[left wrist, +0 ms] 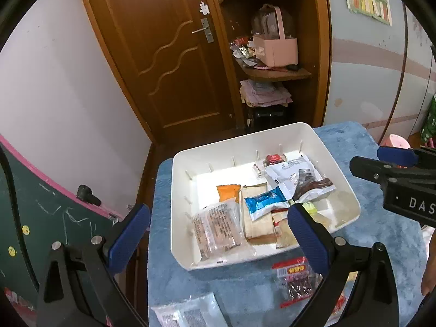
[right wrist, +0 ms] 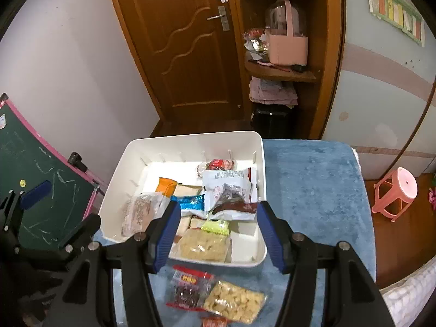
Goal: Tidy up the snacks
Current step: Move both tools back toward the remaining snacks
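A white bin [left wrist: 338,163] [right wrist: 259,160] sits on a blue-covered table and holds several snack packets, among them a blue one [left wrist: 264,201] [right wrist: 190,203] and an orange one [left wrist: 229,192]. A red-edged packet of dark snacks [left wrist: 295,280] [right wrist: 188,286] and a yellow snack bag [right wrist: 234,299] lie on the cloth in front of the bin. A clear packet [left wrist: 182,312] lies at the near left. My left gripper [left wrist: 218,237] is open and empty above the bin's near edge. My right gripper [right wrist: 218,234] is open and empty above the bin's near right part.
The blue cloth [right wrist: 313,185] covers the table to the right of the bin. A green chalkboard [right wrist: 35,190] leans at the left. A pink stool [right wrist: 395,193] stands on the floor at the right. A wooden door and shelves are behind.
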`<move>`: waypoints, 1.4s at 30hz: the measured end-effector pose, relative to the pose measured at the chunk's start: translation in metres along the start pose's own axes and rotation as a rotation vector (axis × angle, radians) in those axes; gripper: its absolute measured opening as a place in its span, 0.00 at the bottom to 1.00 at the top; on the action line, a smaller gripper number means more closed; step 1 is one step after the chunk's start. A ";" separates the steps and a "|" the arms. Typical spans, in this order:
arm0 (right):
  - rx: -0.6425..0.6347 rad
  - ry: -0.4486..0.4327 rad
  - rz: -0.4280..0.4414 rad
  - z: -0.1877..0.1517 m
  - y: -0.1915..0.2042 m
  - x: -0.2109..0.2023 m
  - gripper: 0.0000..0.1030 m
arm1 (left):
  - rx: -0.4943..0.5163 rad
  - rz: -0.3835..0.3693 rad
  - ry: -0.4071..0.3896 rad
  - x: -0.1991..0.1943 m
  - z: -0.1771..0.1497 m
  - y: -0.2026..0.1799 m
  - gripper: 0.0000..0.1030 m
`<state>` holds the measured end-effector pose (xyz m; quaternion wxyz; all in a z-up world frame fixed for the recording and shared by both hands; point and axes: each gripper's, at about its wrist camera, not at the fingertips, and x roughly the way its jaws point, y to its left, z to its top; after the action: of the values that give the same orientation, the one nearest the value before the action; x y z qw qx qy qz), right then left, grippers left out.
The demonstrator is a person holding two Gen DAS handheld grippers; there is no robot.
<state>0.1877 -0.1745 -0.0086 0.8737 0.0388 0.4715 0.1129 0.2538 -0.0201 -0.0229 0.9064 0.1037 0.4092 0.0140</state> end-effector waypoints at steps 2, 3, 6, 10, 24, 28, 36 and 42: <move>-0.007 -0.013 0.002 -0.004 0.003 -0.013 0.57 | -0.011 -0.003 -0.007 -0.010 -0.002 0.004 0.98; -0.012 -0.019 0.002 -0.006 0.005 -0.019 0.57 | -0.019 -0.003 -0.010 -0.017 -0.005 0.008 0.98; -0.023 -0.039 0.005 -0.012 0.010 -0.038 0.57 | -0.045 -0.004 -0.011 -0.032 -0.010 0.017 0.98; -0.041 -0.062 0.014 -0.021 0.018 -0.061 0.57 | -0.081 -0.011 -0.006 -0.051 -0.020 0.030 0.98; -0.102 -0.086 0.071 -0.064 0.033 -0.103 0.57 | -0.062 -0.040 -0.013 -0.101 -0.071 0.048 0.98; -0.107 -0.068 0.081 -0.081 0.033 -0.099 0.57 | -0.073 -0.065 0.015 -0.099 -0.089 0.047 0.98; -0.139 -0.007 0.050 -0.117 0.026 -0.076 0.57 | -0.096 -0.069 0.105 -0.062 -0.130 0.043 0.98; -0.110 0.061 0.063 -0.142 0.015 -0.051 0.57 | -0.146 -0.051 0.179 -0.025 -0.156 0.048 0.98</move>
<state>0.0397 -0.1774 -0.0426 0.8558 0.0023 0.4895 0.1672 0.1238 0.0513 -0.0950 0.8714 0.0251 0.4890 0.0300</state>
